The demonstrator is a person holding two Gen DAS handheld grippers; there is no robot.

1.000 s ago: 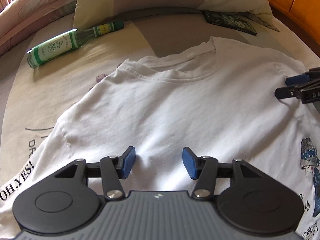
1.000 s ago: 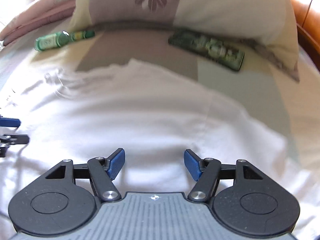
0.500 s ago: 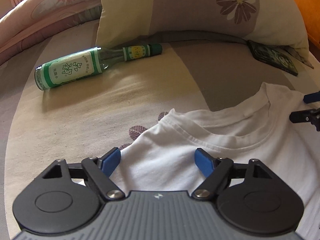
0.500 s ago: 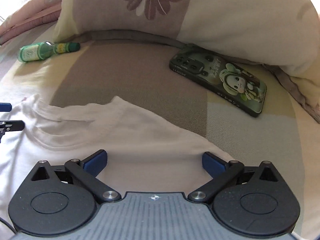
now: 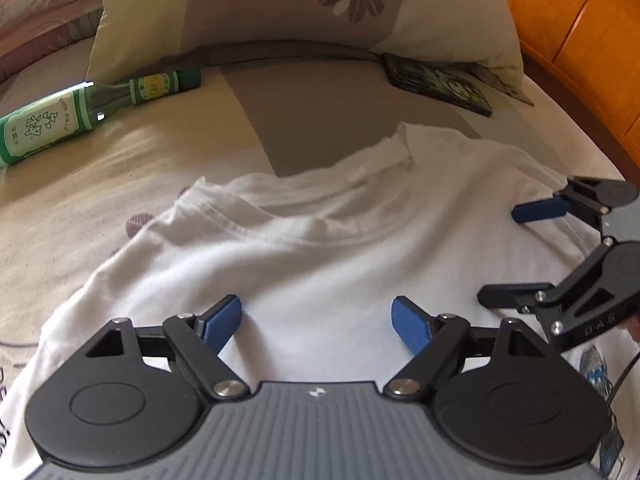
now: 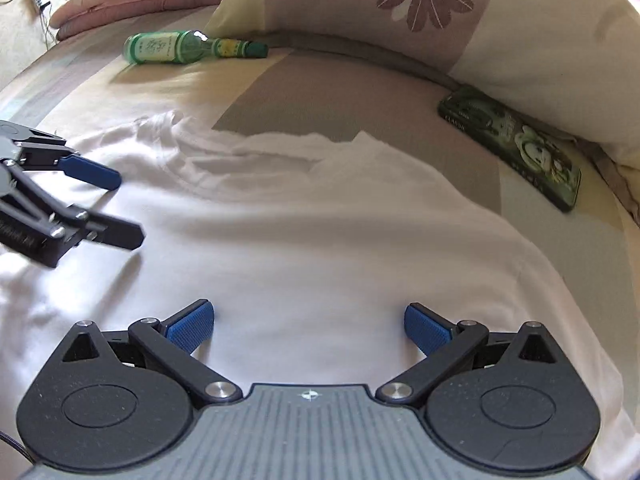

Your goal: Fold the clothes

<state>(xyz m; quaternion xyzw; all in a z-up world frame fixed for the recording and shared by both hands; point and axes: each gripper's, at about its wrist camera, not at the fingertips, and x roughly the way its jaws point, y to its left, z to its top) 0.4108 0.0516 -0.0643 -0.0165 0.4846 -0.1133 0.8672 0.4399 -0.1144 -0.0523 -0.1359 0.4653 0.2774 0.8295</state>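
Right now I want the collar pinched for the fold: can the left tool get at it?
Probably yes. The left tool is open over the shirt, and only flat white cloth lies between it and the collar. The right tool sits off to the side.

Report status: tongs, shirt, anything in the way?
Both tongs open, left, right, over white T-shirt. Shirt flat, unfolded, collar rumpled. Bottle and phone clear of it.

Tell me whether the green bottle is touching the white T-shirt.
Apart. The right wrist view shows it: the bottle lies near the pillow, with a broad band of bare bedsheet between it and the T-shirt.
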